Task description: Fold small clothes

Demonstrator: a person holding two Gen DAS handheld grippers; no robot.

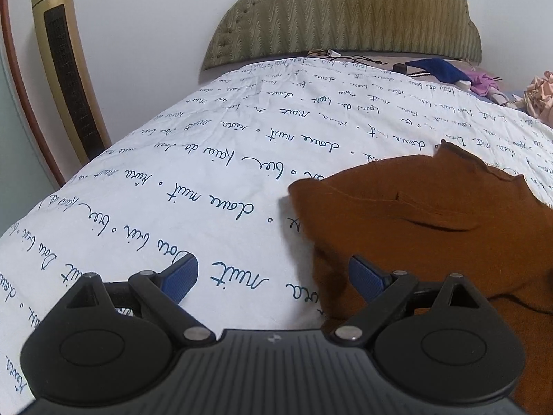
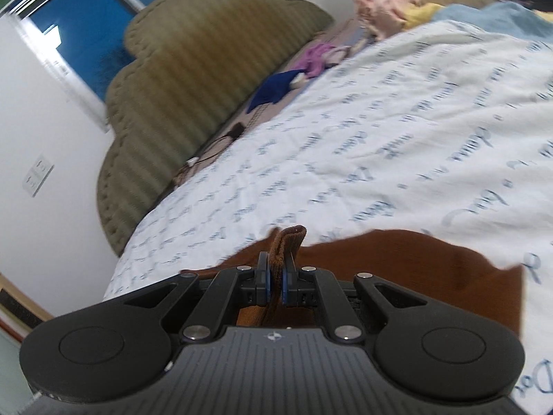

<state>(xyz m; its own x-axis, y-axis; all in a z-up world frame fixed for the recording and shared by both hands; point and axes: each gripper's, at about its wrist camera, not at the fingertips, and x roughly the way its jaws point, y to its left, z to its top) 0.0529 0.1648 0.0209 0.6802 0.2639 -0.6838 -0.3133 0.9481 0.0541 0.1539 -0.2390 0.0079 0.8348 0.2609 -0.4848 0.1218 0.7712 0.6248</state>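
My right gripper [image 2: 275, 282] pinches a fold of the brown garment [image 1: 425, 228], which lies on the script-printed quilt [image 1: 207, 173]. My left gripper [image 1: 273, 276] hangs spread wide, holding nothing. Beyond it: olive headboard [image 1: 345, 14], navy cloth [image 1: 437, 69], gold tower fan [image 1: 65, 69].

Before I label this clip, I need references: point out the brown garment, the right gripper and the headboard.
brown garment [image 1: 432, 228]: left wrist view, flat middle of the cloth.
right gripper [image 2: 275, 282]: right wrist view, between the fingertips, shut on cloth.
headboard [image 1: 345, 10]: left wrist view, padded centre.
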